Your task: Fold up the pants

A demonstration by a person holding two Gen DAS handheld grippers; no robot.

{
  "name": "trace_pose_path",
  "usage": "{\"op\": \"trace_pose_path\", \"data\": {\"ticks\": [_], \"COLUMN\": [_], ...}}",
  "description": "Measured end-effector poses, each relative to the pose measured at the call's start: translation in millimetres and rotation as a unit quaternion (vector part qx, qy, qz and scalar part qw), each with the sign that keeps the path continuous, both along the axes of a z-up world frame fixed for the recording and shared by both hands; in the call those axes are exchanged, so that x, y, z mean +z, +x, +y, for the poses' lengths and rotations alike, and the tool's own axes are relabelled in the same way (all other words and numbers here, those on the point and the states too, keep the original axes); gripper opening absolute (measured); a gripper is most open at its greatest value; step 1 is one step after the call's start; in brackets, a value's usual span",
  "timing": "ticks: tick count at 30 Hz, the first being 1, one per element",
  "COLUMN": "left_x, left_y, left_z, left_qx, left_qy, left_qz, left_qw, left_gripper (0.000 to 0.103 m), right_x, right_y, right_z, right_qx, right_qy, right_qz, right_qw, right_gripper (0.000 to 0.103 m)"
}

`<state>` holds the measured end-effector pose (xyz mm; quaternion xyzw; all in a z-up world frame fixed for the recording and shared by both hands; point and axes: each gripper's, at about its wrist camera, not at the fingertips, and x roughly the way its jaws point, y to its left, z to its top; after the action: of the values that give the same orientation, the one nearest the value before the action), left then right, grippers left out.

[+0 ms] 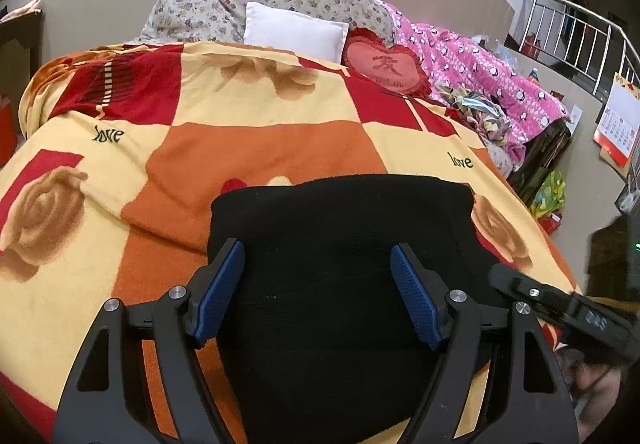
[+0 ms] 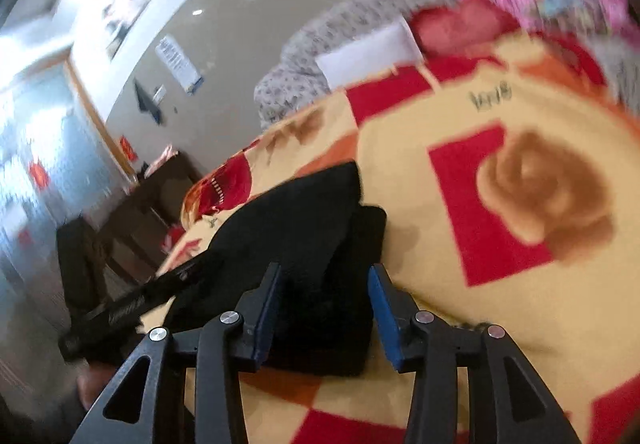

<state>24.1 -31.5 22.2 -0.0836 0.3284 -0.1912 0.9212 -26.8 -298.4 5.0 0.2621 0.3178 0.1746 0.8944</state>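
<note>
We see our left gripper (image 1: 318, 284) wide open above the folded pants (image 1: 340, 244); only the right view shows our right gripper (image 2: 326, 308) half-open, gripping nothing, straddling their corner.

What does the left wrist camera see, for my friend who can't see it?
Folded black pants lie on a bed's yellow, orange and red rose blanket, under the open left hand-held gripper. Behind them are a white pillow, a red heart cushion and a pink quilt.
</note>
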Motion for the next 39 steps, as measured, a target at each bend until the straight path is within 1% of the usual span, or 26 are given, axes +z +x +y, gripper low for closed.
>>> {"op": "trace_pose_path", "data": {"ticks": [1,2,5,6,9,10,13,14,16,17,19,21,23,24,26,27,28,29,31,32,33,35,37,39], "left_x": [0,0,0,0,1,2,12,12,2,-6,-14,-20,-21,-20,-17,-15,-12,-9,-3,1,4,15,27,33], "left_y": [-1,0,-1,-1,-1,-2,-14,-15,-5,4,15,21,23,24,21,18,14,10,6,5,7,20,44,63], "left_z": [1,1,1,1,2,5,34,45,56,59,58,55,49,46,43,46,47,46,41,39,37,34,30,25], "left_qx": [0.0,0.0,0.0,0.0,0.001,0.003,0.039,0.053,0.049,0.039,0.018,-0.004,-0.012,-0.011,-0.011,-0.009,-0.005,-0.003,-0.007,-0.008,-0.01,-0.012,-0.01,-0.011], "left_qy": [-0.002,-0.004,-0.006,-0.007,-0.011,-0.02,-0.079,-0.096,-0.124,-0.141,-0.156,-0.169,-0.165,-0.156,-0.148,-0.149,-0.145,-0.136,-0.122,-0.117,-0.114,-0.106,-0.101,-0.087], "left_qz": [0.0,0.001,0.002,0.002,0.002,0.001,-0.032,-0.032,0.01,0.044,0.078,0.103,0.107,0.105,0.099,0.09,0.079,0.067,0.048,0.04,0.031,0.016,0.008,0.002], "left_qw": [1.0,1.0,1.0,1.0,0.9999,0.9998,0.9955,0.9934,0.991,0.9883,0.9845,0.9802,0.9804,0.982,0.984,0.9848,0.9863,0.9884,0.9914,0.9923,0.9929,0.9941,0.9948,0.9962], "left_gripper": [0.076,0.076,0.076,0.076,0.076,0.076,0.076,0.076,0.076,0.076,0.076,0.076,0.076,0.077,0.076,0.069,0.056,0.05,0.048,0.048,0.048,0.048,0.048,0.048], "right_x": [-3,-2,0,1,1,0,-1,-1,-1,-2,-2,-1,-1,-1,-2,-2,-3,-3,0,3,8,17,24,28], "right_y": [4,6,15,18,21,21,18,17,14,14,14,15,18,20,24,24,23,22,19,17,17,22,39,58], "right_z": [-2,-2,9,13,18,17,16,15,9,7,5,8,13,15,15,15,13,10,1,-2,-4,-3,-3,-4], "right_qx": [0.002,-0.002,0.005,0.007,0.012,0.013,0.02,0.025,0.034,0.038,0.047,0.055,0.056,0.058,0.061,0.06,0.061,0.064,0.072,0.076,0.08,0.078,0.073,0.069], "right_qy": [0.018,0.017,-0.01,-0.018,-0.03,-0.03,-0.027,-0.023,-0.005,0.002,0.007,-0.007,-0.024,-0.028,-0.028,-0.026,-0.017,-0.003,0.055,0.074,0.083,0.076,0.067,0.066], "right_qz": [0.01,0.005,0.018,0.019,0.016,0.014,0.009,0.01,0.013,0.015,0.019,0.025,0.027,0.027,0.024,0.022,0.02,0.017,-0.004,-0.018,-0.033,-0.047,-0.05,-0.054], "right_qw": [1.0,1.0,1.0,1.0,0.999,0.999,0.999,0.999,0.999,0.999,0.999,0.998,0.998,0.998,0.997,0.998,0.998,0.998,0.996,0.994,0.993,0.993,0.994,0.994], "right_gripper": [0.044,0.047,0.049,0.051,0.053,0.053,0.053,0.053,0.053,0.053,0.053,0.053,0.053,0.054,0.054,0.053,0.052,0.046,0.037,0.034,0.034,0.033,0.033,0.033]}}
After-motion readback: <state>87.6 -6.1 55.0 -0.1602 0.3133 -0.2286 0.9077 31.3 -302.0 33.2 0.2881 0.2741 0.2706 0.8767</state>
